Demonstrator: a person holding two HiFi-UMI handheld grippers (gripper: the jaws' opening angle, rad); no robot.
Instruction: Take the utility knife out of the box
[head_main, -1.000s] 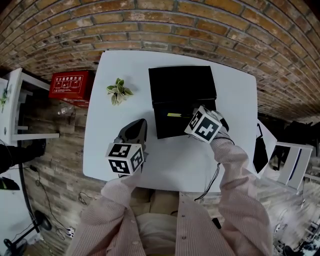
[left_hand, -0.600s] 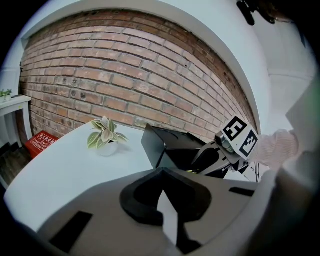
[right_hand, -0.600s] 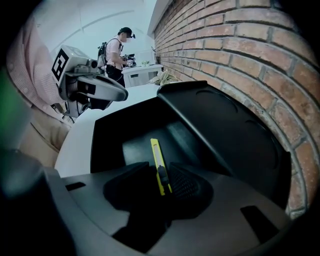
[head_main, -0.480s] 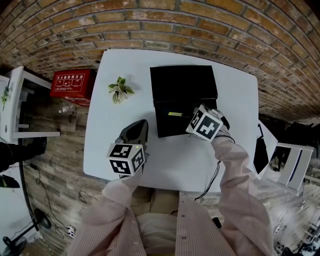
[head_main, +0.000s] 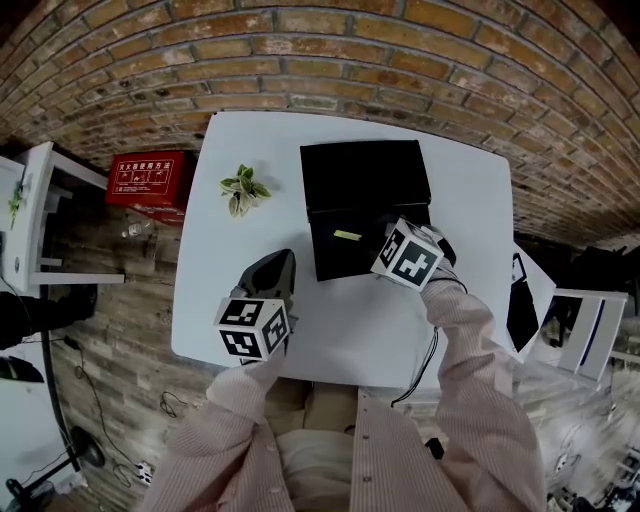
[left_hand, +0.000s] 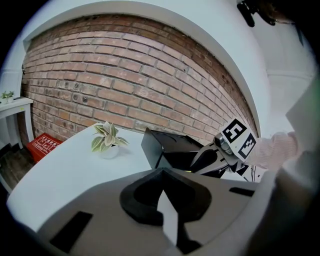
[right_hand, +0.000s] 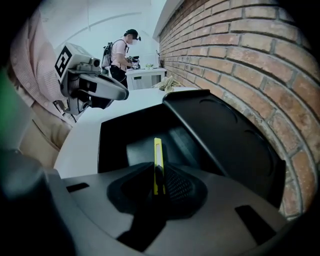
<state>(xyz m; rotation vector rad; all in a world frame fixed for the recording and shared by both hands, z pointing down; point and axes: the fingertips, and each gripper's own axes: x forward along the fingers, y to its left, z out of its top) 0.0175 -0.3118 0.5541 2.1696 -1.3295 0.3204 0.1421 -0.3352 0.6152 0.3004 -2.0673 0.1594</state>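
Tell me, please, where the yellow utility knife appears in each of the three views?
Head view: centre, the yellow utility knife lies inside the black open-lidded box.
Left gripper view: not clearly visible; the box's inside is mostly hidden.
Right gripper view: lower centre, between the right gripper's fingers, which have just been closing on it.
Shared landmark: the black box.

Our left gripper (head_main: 280, 262) hovers, angled slightly downward, its jaws together with nothing between them. Our right gripper (right_hand: 157, 177) tilts steeply down; its jaws have just been closing and now pinch a yellow utility knife (right_hand: 158, 157) on edge between them. Striped pink sleeves (head_main: 470, 340) cover both forearms.
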